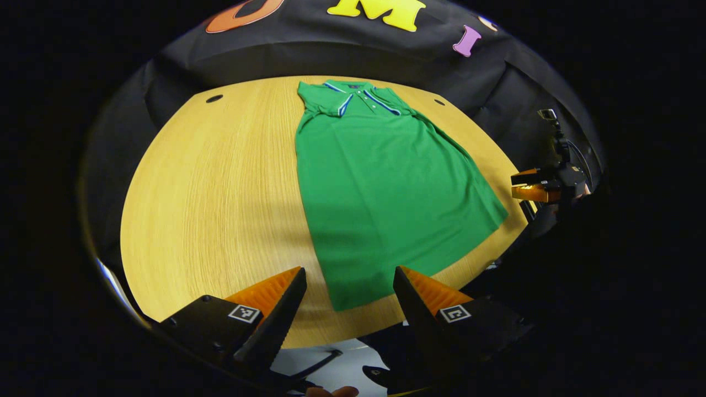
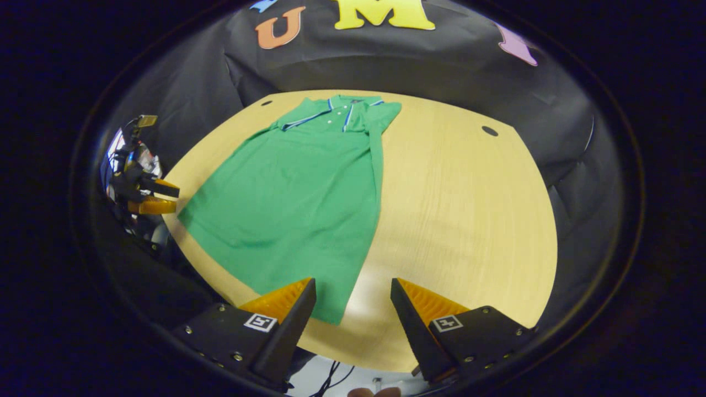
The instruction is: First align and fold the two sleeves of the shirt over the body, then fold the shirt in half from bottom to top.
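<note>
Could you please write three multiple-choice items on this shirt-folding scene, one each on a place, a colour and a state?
1. Where does the shirt lie?
A. Flat on the wooden table, collar toward the booth wall
B. Hanging over the table's edge
C. Held up between the grippers

2. What colour is the shirt's body?
A. Red
B. Green
C. White

3. How do the left gripper and right gripper stand?
A. Both shut on the hem
B. Left shut, right open
C. Both open, holding nothing

Answers:
1. A, since the shirt is spread on the tabletop with its collar at the far end.
2. B, as the cloth is green, with blue and white trim at the collar.
3. C, because in each gripper's own view the fingers stand apart near the hem's corner with nothing between them.
</note>
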A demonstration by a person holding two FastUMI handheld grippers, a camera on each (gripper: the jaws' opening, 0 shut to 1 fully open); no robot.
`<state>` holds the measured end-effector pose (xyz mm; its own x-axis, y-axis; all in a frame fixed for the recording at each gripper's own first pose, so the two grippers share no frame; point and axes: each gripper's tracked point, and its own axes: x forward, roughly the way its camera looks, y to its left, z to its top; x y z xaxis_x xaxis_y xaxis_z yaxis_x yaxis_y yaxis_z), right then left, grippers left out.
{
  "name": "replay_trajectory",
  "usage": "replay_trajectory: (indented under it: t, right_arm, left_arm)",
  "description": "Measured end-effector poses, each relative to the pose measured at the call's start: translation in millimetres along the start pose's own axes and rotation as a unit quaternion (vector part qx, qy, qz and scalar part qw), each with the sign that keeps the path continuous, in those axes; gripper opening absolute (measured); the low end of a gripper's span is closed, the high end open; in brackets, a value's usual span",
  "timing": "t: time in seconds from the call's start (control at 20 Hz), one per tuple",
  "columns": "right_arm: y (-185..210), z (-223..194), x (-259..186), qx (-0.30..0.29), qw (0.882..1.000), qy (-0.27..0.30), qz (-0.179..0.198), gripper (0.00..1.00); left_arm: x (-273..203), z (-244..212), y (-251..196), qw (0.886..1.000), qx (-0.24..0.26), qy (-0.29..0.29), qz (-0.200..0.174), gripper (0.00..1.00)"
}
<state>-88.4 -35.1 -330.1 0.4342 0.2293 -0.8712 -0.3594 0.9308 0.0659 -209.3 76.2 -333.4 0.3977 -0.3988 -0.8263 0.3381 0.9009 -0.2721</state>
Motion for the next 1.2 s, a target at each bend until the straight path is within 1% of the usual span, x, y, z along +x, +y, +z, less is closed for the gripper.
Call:
replay_trajectory:
  t: [0.15, 0.25, 0.35, 0.7, 0.85, 0.95, 1.05, 1.1, 1.15, 1.2]
  right_arm:
    - [10.1, -5.4, 9.0, -0.031, 0.999, 0.005, 0.002, 0.86]
    - [22.3, -12.6, 12.4, -0.041, 0.999, 0.009, 0.013, 0.86]
    - [28.0, -13.8, 18.1, -0.045, 0.999, 0.013, 0.017, 0.86]
    - [41.8, -18.5, 33.1, -0.038, 0.999, 0.022, 0.023, 0.86]
    - [48.1, -16.5, 40.6, -0.047, 0.998, 0.025, 0.024, 0.86]
    - [49.0, -19.7, 45.7, -0.063, 0.997, 0.031, 0.016, 0.87]
    - [50.0, -22.9, 44.0, -0.091, 0.995, 0.032, 0.011, 0.87]
    - [50.2, -25.0, 42.1, -0.096, 0.995, 0.031, 0.012, 0.88]
    - [50.1, -23.3, 42.1, -0.095, 0.995, 0.029, 0.014, 0.88]
    - [48.6, -25.7, 42.0, -0.096, 0.995, 0.030, 0.015, 0.88]
  left_arm:
    - [1.3, -10.8, -2.1, 1.000, -0.011, 0.016, -0.007, 1.00]
    - [3.8, -14.5, -5.0, 1.000, -0.015, 0.023, -0.012, 1.00]
    - [9.7, -16.8, -5.5, 0.999, -0.020, 0.030, -0.016, 1.00]
    - [15.8, -10.7, -17.2, 0.999, -0.021, 0.019, -0.026, 1.00]
    - [19.9, -7.9, -31.8, 0.999, -0.014, 0.017, -0.043, 1.00]
    - [23.1, -6.1, -35.8, 0.999, -0.004, 0.019, -0.042, 0.99]
    - [22.6, -6.0, -33.9, 0.999, 0.001, 0.021, -0.033, 0.93]
    - [23.7, -6.2, -32.8, 0.999, 0.003, 0.021, -0.029, 0.86]
    - [24.4, -6.2, -31.5, 0.999, 0.001, 0.021, -0.024, 0.82]
    - [24.8, -6.9, -31.2, 1.000, 0.001, 0.022, -0.020, 0.75]
